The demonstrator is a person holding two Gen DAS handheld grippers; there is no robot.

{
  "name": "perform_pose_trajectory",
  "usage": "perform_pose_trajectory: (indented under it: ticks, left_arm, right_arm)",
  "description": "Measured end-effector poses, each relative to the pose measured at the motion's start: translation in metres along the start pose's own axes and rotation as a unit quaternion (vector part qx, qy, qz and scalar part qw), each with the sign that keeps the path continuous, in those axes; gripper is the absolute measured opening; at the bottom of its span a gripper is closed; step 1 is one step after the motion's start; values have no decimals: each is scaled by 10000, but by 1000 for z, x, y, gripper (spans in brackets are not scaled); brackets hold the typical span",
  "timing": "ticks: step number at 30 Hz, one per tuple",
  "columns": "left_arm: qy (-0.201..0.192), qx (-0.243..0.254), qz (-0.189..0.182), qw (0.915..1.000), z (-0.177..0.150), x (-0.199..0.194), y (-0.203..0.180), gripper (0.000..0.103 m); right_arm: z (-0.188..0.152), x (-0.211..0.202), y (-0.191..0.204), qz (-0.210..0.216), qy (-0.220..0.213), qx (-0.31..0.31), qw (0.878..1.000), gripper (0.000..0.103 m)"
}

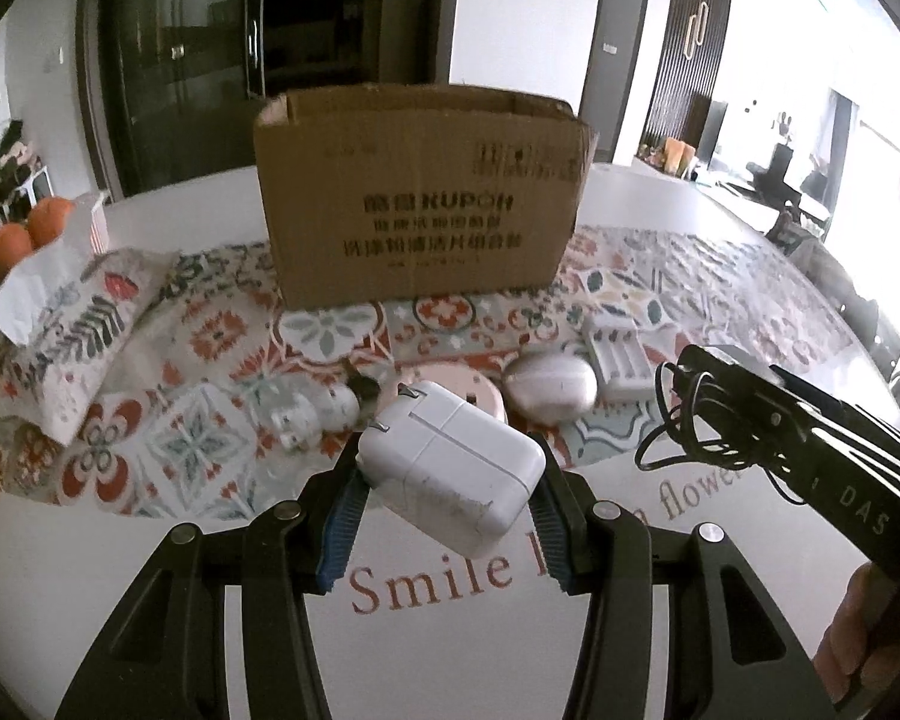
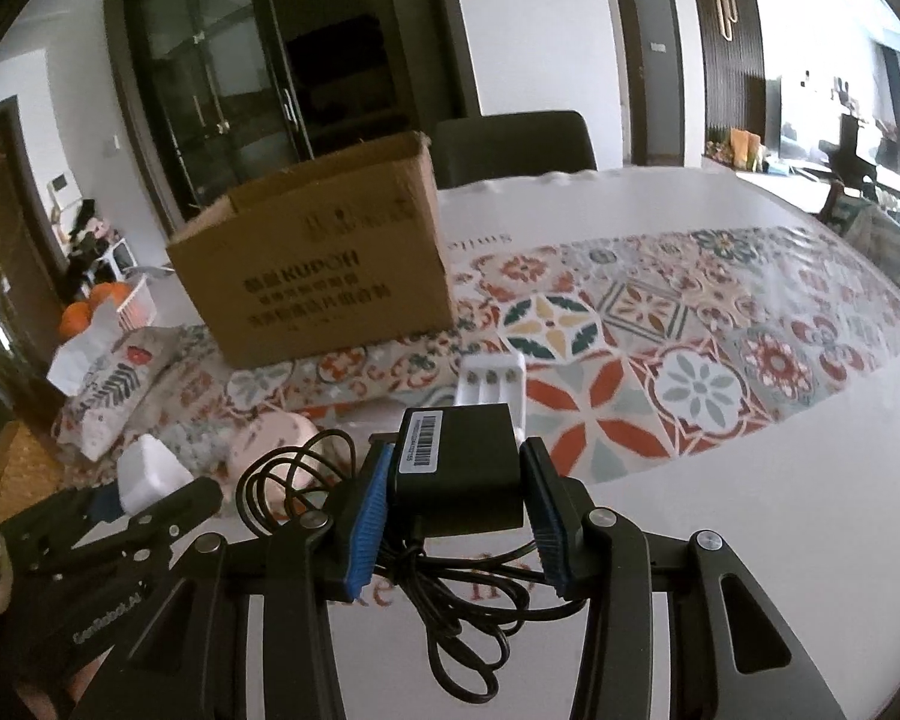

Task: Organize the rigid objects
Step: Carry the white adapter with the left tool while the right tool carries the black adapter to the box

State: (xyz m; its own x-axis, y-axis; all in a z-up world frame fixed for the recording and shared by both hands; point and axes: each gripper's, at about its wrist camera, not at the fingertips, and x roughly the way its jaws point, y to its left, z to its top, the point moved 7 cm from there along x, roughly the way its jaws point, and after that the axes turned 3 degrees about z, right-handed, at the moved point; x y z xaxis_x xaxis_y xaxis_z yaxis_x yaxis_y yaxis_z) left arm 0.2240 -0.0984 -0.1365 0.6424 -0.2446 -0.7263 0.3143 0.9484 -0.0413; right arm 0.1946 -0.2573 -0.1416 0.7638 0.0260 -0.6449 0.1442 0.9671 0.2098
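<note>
The left gripper clamps a white charger; the right gripper clamps a black adapter, cord dangling. Neither is boxed yet: the box stands ahead. A battery holder and pink case wait on the counter.
</note>
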Motion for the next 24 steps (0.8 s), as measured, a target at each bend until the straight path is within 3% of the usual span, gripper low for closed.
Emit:
perform_pose_trajectory:
  ticks: [24]
  left_arm:
    - [-501,88,-10,9987,82,-20,14,50]
  right_arm:
    - [76,-10,36,419,-544,-202,9974,44]
